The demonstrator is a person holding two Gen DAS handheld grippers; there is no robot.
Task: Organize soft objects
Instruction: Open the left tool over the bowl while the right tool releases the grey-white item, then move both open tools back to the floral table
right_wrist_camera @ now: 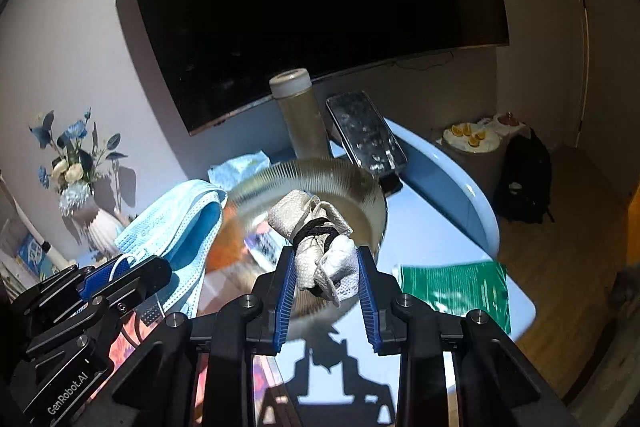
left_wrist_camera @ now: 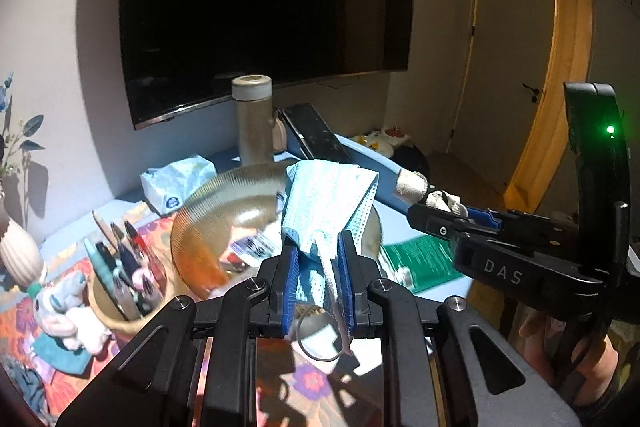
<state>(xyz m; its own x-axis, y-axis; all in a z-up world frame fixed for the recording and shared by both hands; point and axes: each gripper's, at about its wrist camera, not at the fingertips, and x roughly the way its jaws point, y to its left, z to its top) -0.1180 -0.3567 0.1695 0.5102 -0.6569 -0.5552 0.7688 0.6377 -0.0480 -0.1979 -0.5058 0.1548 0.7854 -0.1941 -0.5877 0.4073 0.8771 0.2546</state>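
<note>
My left gripper [left_wrist_camera: 318, 243] is shut on a light blue face mask [left_wrist_camera: 328, 199], which hangs bunched between its blue pads above a ribbed amber glass bowl [left_wrist_camera: 216, 223]. My right gripper [right_wrist_camera: 325, 251] is shut on a white rolled cloth [right_wrist_camera: 316, 227] tied with a black band, held over the same bowl [right_wrist_camera: 352, 183]. In the left wrist view the right gripper [left_wrist_camera: 424, 210] comes in from the right, the cloth [left_wrist_camera: 412, 187] sticking out past its tips. In the right wrist view the left gripper [right_wrist_camera: 134, 269] sits low at the left with the mask [right_wrist_camera: 176, 223] draped from it.
Behind the bowl stand a tall flask [left_wrist_camera: 254, 119], a phone on a stand [right_wrist_camera: 366, 133] and a tissue pack [left_wrist_camera: 180, 181]. A pen cup [left_wrist_camera: 120, 287], a plush toy [left_wrist_camera: 68, 315] and a vase [left_wrist_camera: 18, 255] are at the left. A green packet [right_wrist_camera: 456, 287] lies near the table's right edge.
</note>
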